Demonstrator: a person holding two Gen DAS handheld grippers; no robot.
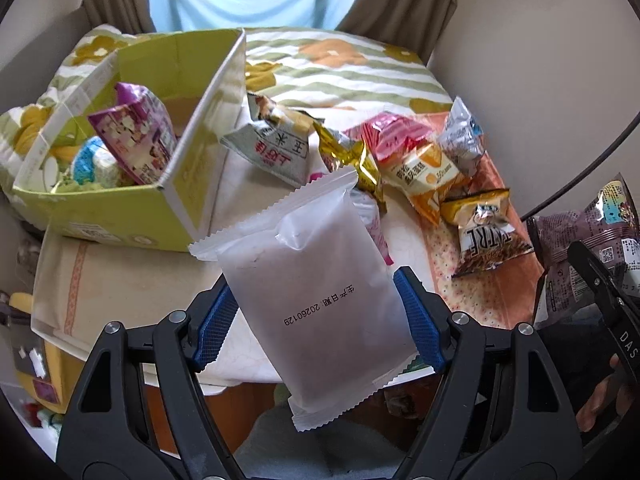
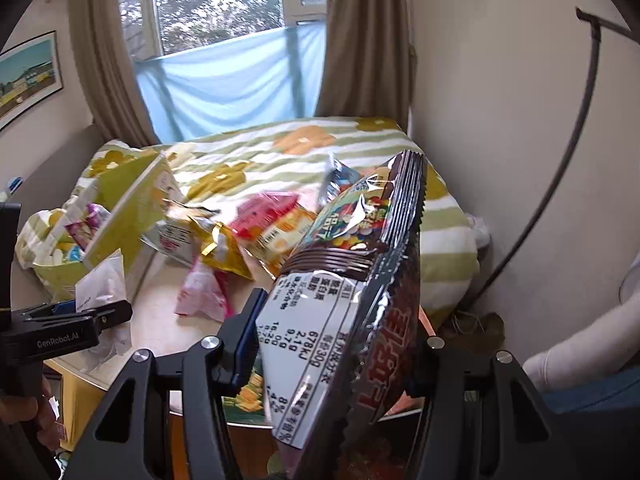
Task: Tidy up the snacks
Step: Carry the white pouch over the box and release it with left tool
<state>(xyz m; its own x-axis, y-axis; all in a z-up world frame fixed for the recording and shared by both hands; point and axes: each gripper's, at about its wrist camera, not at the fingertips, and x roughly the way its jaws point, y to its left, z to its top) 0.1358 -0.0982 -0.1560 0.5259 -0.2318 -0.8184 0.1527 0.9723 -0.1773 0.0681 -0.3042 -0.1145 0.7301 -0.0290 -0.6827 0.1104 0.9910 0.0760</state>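
Tilting downward, left gripper [image 1: 316, 316] clamps a white packet [image 1: 316, 280]; right gripper [image 2: 336, 344] pinches a brown packet [image 2: 352, 308].

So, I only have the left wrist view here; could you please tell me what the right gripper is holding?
Observer: The right gripper clamps a dark brown foil snack packet with a white nutrition panel.
Operator: Is that packet upright?
Observer: No, it tilts, its serrated top edge leaning toward the striped floral blanket.
Operator: Anything above the blanket?
Observer: A window showing trees, over a light blue cloth.
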